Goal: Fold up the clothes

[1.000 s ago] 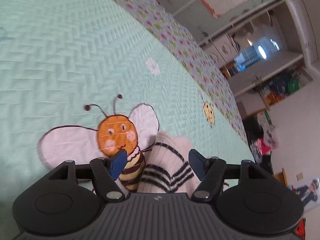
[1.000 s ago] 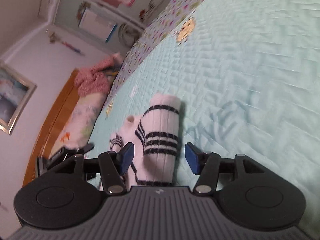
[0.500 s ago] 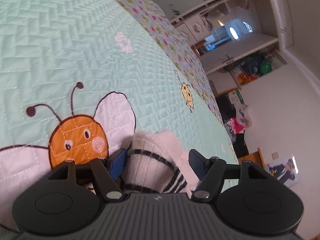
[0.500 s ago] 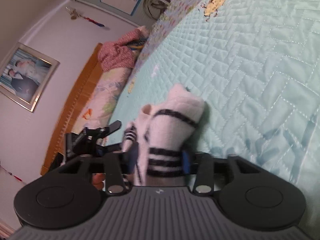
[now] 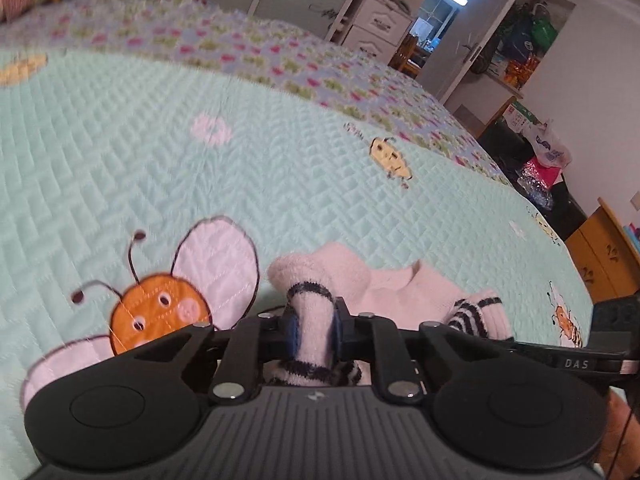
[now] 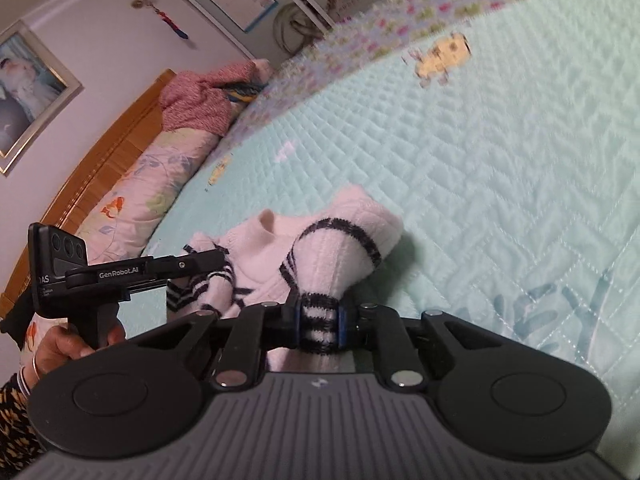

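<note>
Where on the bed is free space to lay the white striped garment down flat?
The mint quilt is bare to the right of the striped garment, and also beyond it, up to the flowered border. The big bee patch is uncovered as well. It is crowded near the garment, where the left gripper and right gripper both clamp it.

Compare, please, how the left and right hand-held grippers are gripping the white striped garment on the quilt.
The left hand-held gripper pinches a mostly white stretch of the garment, with a black stripe just beyond its pads; the right hand-held gripper clamps directly on a cluster of black stripes. The left one sits beside the orange bee patch on the quilt; the right one sits over plain quilting. Both are shut on the same garment, bunching it narrow.
</note>
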### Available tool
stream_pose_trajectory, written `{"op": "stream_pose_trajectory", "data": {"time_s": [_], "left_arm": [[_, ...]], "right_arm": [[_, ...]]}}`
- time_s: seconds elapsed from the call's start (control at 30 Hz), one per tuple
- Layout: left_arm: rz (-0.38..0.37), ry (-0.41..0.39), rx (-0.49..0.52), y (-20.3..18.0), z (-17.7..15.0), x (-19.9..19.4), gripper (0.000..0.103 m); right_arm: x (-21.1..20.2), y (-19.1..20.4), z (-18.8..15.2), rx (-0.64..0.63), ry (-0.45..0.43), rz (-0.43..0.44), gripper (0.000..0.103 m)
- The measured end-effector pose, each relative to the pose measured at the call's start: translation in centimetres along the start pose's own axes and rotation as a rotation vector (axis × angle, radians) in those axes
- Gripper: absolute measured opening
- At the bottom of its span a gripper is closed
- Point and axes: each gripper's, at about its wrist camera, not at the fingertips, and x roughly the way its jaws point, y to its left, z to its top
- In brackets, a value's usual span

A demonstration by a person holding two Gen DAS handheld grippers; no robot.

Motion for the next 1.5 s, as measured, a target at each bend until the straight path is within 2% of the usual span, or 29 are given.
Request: {"op": "stream_pose_trajectory", "data": {"time_s": [0.13,0.27,0.43,0.57,0.77,0.87,0.97,1.1,1.27,1.3,1.33,1.37,1.4,1.43,1.5], "left_arm": [[0.008,-0.032,0.053,-1.6,0.6,-1.3,0.016],[-0.009,-0.072,0.047,-2.2,0.7,-2.8,0.015],[-0.079,-0.141,0.014,-2.1,0.3,-6.9,0.015],[-0.157,-0.191,0.009,-2.5,-0.6,-11.9,0.015],[-0.269,-0.259,-0.006,-3.3,-4.8,-20.9,0.015],[-0.318,-0.275,0.019,-4.0,-8.3,-25.4,0.015],[-0.353,-0.257,0.053,-4.1,-12.9,-29.0,0.015],[-0.329,-0.195,0.153,-4.1,-20.6,-31.1,0.016],[-0.258,-0.103,0.167,-2.7,-29.8,-30.9,0.022],[-0.233,-0.097,0.168,-2.6,-31.0,-31.0,0.023],[-0.22,-0.097,0.15,-2.5,-31.7,-31.2,0.026],[-0.226,-0.095,0.119,-2.1,-31.9,-31.6,0.032],[-0.237,-0.092,0.085,-1.8,-32.1,-32.0,0.039],[-0.253,-0.08,0.054,-1.5,-32.1,-32.4,0.041],[-0.289,-0.051,-0.013,-0.6,-32.1,-33.0,0.043]], "right_arm": [[-1.2,1.6,0.1,-0.045,-0.029,0.001,0.017],[-2.9,3.4,-0.1,-0.082,-0.05,0.021,0.017],[-5.9,6.2,-0.8,-0.139,-0.083,0.056,0.017],[-8.3,8.5,-1.5,-0.185,-0.108,0.084,0.017],[-15.1,14.8,-8.3,-0.326,-0.089,0.114,0.017],[-18.6,18.0,-11.7,-0.396,-0.08,0.129,0.017],[-22.0,21.2,-15.2,-0.468,-0.069,0.143,0.017],[-22.5,23.3,-24.3,-0.745,0.016,0.055,0.017],[-22.8,25.7,-35.4,-1.11,0.113,-0.052,0.019],[-22.7,26.0,-37.7,-1.241,0.106,-0.1,0.022],[-22.8,26.0,-39.8,-1.377,0.081,-0.155,0.031],[-22.9,26.0,-41.8,-1.511,0.054,-0.211,0.036],[-23.0,26.0,-43.8,-1.64,0.028,-0.267,0.048],[-23.4,25.9,-43.7,-1.617,0.025,-0.28,0.056],[-24.2,25.7,-43.6,-1.569,0.021,-0.306,0.057]]}}
